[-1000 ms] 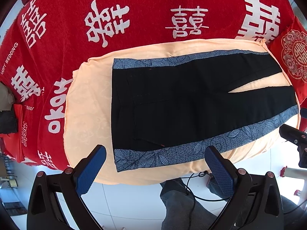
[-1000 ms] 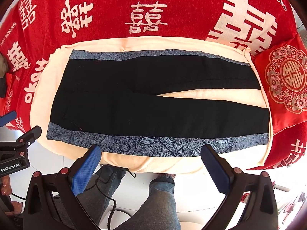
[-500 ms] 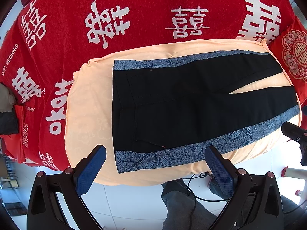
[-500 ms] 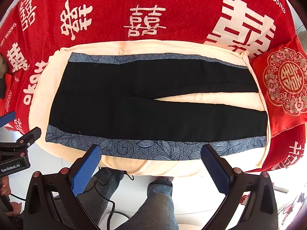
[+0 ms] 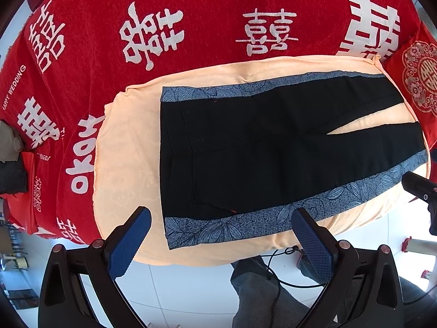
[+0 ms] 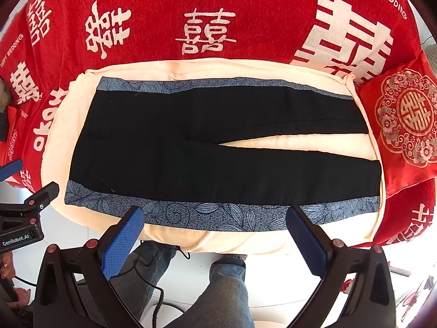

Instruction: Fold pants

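**Pants laid flat, both grippers open and waiting**

A big red blanket (image 6: 245, 5) with white letters covers the bed or couch. It is the biggest thing here. On top of it lies a pale peach cushion cover (image 6: 245, 68), spread out like a work mat. It gives a smooth, flat place for folding.

The pants (image 6: 218, 158) lie on that mat. They are black with a blue leafy stripe down each side. They are spread out flat, waist to the left and legs to the right. The two legs are a little apart, with the pale mat showing between them. No fold has been made yet, so I think the job is just starting.

A red pillow (image 6: 404, 120) with a round flower design sits just beside the leg ends.

A person's jeans (image 6: 226, 295) show below, on the white floor. The person stands close to the near edge, so they can reach.

The right gripper (image 6: 215, 232) hangs over the near blue stripe. Its blue fingers are wide apart and hold nothing. The left gripper (image 5: 221, 237) hangs near the waist corner. Its fingers are wide apart too, and empty. I think they are open so they can pinch the near edge.
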Tool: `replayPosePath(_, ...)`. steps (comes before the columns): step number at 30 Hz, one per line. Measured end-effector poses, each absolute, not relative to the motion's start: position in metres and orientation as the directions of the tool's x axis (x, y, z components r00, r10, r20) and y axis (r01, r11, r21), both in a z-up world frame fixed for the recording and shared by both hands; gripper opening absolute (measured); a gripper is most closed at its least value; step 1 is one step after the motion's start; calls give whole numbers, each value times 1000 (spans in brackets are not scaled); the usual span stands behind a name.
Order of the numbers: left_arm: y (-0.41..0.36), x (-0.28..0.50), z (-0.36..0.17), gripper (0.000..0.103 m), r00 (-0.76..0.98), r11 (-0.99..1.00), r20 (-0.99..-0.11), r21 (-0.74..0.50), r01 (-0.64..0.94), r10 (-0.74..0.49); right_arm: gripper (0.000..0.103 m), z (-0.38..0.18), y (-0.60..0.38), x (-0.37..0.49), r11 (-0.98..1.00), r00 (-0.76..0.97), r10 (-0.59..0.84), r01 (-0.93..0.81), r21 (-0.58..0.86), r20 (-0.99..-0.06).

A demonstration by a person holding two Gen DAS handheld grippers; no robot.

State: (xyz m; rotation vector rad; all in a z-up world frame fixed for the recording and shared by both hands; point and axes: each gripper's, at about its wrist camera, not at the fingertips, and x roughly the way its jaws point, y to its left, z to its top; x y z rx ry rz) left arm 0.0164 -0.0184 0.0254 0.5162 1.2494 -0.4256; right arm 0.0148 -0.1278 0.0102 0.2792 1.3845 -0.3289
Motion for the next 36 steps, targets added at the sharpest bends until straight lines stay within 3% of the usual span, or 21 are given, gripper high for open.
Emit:
replayPosePath(10, -28, 12, 24, 103, 263, 817, -965, 145, 559, -9, 103, 5, -143, 16, 921, 174, 3, 383, 70, -985)
replayPosePath(16, -23, 4, 18, 103, 236, 888, -972, 109, 446, 1, 103, -15, -189, -1, 822, 214, 249, 469, 323, -945)
replayPosePath(23, 3, -17, -9, 103, 155, 974, -988, 17, 226, -19, 103, -57, -208, -33, 633, 315, 543, 456, 626, -778)
replayPosePath(27, 21, -23, -39, 103, 92, 987, -996, 8, 160, -7, 103, -99, -185, -37, 565, 267, 639, 473, 676, -721)
replayPosePath(36, 70, -1, -142, 103, 24, 990, -993, -109, 86, -112, 103, -221, -147, -52, 417, 281, 682, 608, 675, -675)
